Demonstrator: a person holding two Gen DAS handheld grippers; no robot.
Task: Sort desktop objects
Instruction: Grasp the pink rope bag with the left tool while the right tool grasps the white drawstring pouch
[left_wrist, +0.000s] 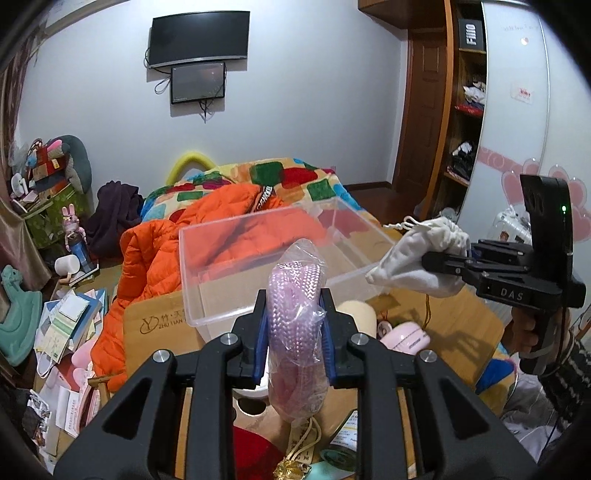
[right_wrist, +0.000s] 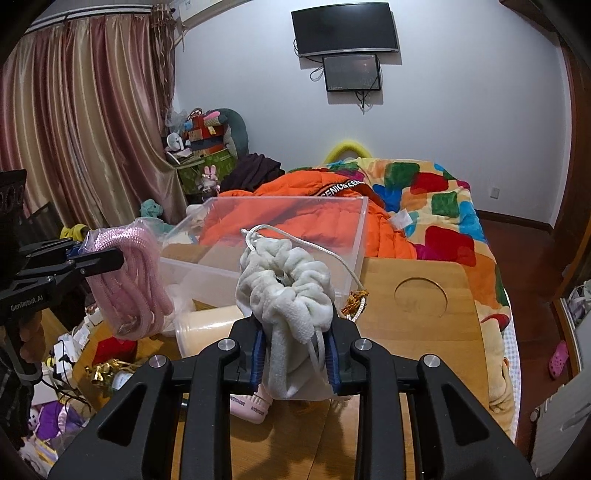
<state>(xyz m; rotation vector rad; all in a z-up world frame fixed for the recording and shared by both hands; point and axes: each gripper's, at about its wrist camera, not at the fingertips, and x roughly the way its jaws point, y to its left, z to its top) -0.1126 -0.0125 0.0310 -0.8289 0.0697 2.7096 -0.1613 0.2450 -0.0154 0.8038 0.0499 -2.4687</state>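
Note:
My left gripper is shut on a pink rope in a clear plastic bag and holds it above the wooden desk, just before the clear plastic box. The rope bag also shows in the right wrist view. My right gripper is shut on a white drawstring pouch held above the desk, near the box's front right side. In the left wrist view the right gripper holds the pouch at the box's right rim.
On the wooden desk lie a cream cup, a pink device, a red item, a gold ornament and a gold tassel. A bed with an orange jacket lies behind.

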